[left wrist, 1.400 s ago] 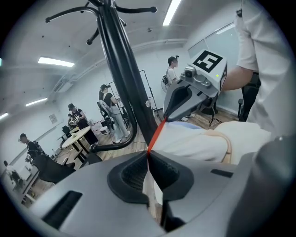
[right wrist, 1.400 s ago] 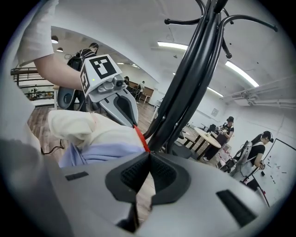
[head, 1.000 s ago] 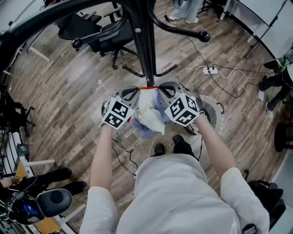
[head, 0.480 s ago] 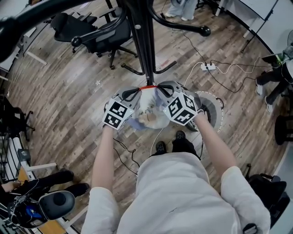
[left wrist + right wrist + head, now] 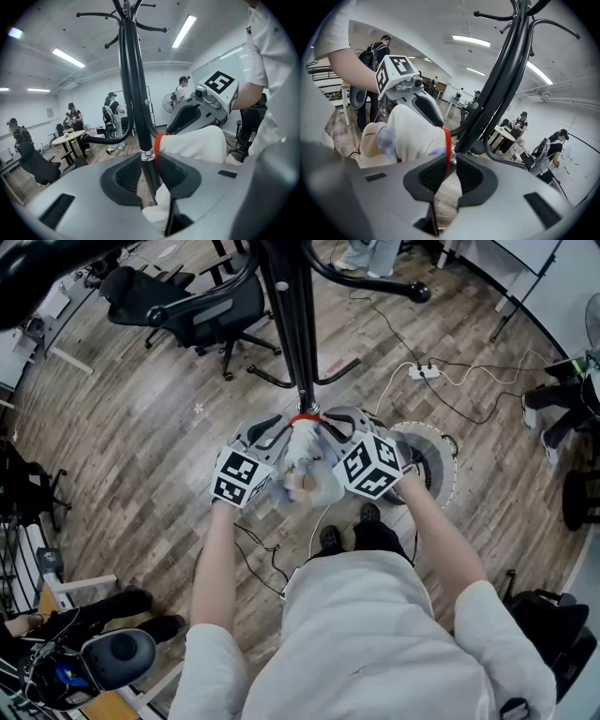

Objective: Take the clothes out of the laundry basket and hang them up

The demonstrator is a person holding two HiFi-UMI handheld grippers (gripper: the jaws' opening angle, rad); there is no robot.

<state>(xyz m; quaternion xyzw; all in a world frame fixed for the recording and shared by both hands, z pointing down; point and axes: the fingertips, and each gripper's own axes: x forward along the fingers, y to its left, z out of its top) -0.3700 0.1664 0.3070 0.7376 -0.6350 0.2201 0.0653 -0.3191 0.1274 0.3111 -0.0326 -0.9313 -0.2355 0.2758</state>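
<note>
A white garment with a red trim hangs bunched on the black coat stand's pole, between my two grippers. My left gripper reaches it from the left, and my right gripper from the right. In the left gripper view the left gripper has just been opening. The pole and a fold of white cloth lie in the gap, unpressed. In the right gripper view the right gripper has also just been opening. The red trim sits at its tips and floor shows through the gap.
A round white-rimmed basket stands on the wooden floor to the right of my feet. A power strip and cables lie beyond it. A black office chair stands at the back left. Several people stand around tables in the room.
The white garment hung lower between the grippers a second ago; it now sits bunched higher against the pole. Both grippers have stayed at the pole.
</note>
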